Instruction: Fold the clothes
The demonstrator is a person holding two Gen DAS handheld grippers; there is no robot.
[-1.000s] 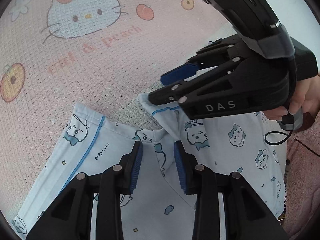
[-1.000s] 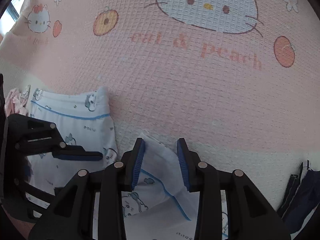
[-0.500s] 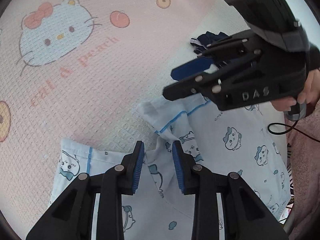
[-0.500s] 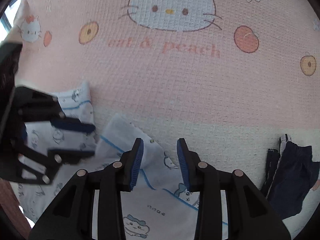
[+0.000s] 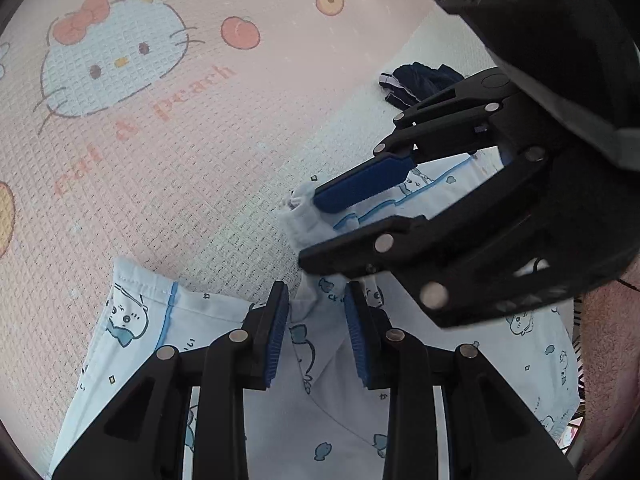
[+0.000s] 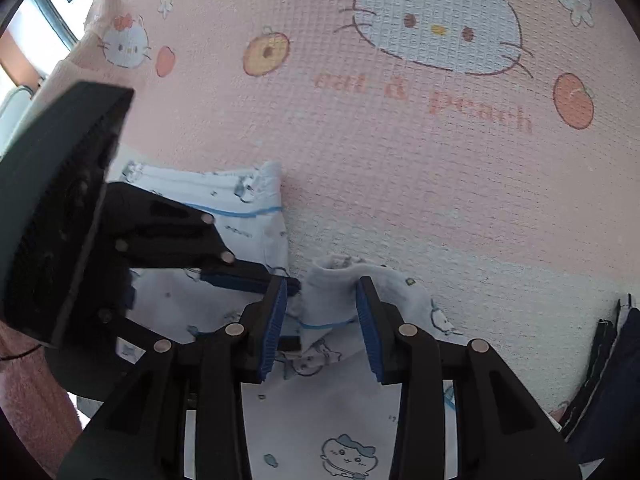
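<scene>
The right gripper has swung in close above the left gripper, both with jaws apart over the pale-blue cartoon-print garment on the pink waffle-weave blanket. Its black body blocks the left view; a crumpled navy garment lies beyond.

You get soft, even daylight; a bright window glares at the right wrist view's upper left. Fisheye bending darkens both rims, and the right tool looms blurred.
</scene>
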